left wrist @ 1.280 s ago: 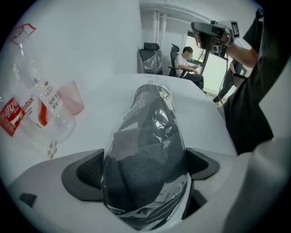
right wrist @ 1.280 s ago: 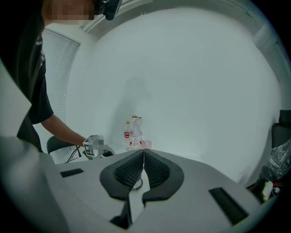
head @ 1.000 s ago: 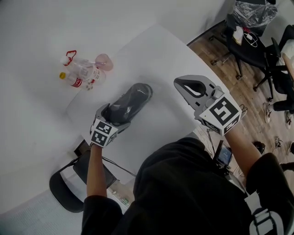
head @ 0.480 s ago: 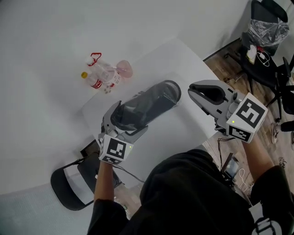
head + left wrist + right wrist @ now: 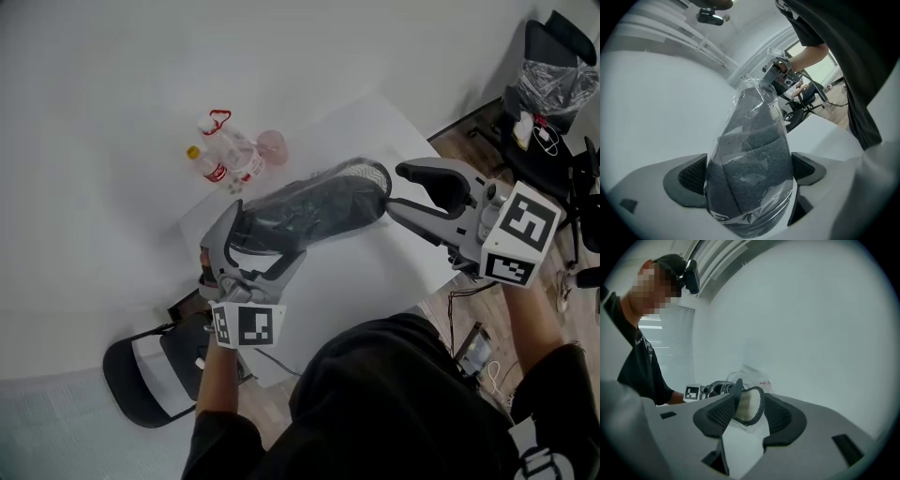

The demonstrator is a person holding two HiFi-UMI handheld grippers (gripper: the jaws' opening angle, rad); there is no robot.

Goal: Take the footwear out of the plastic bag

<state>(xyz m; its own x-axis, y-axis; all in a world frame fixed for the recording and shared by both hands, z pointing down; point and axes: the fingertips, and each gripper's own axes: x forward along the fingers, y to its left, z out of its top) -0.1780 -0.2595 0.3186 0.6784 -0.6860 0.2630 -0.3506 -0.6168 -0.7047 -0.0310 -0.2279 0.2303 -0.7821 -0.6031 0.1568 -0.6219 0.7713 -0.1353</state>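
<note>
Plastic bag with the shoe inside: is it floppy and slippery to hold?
The plastic bag looks thin and crinkly, so probably floppy and a bit slippery. The footwear inside looks like soft felt, yet it sticks out from the left tongs without drooping, so it's likely light and fairly stiff.

Our getup: black short-sleeve tee (image 5: 394,394), loose fit, white print (image 5: 539,455) low on right side; dark headgear (image 5: 670,261) with camera (image 5: 692,276) up front.
</note>
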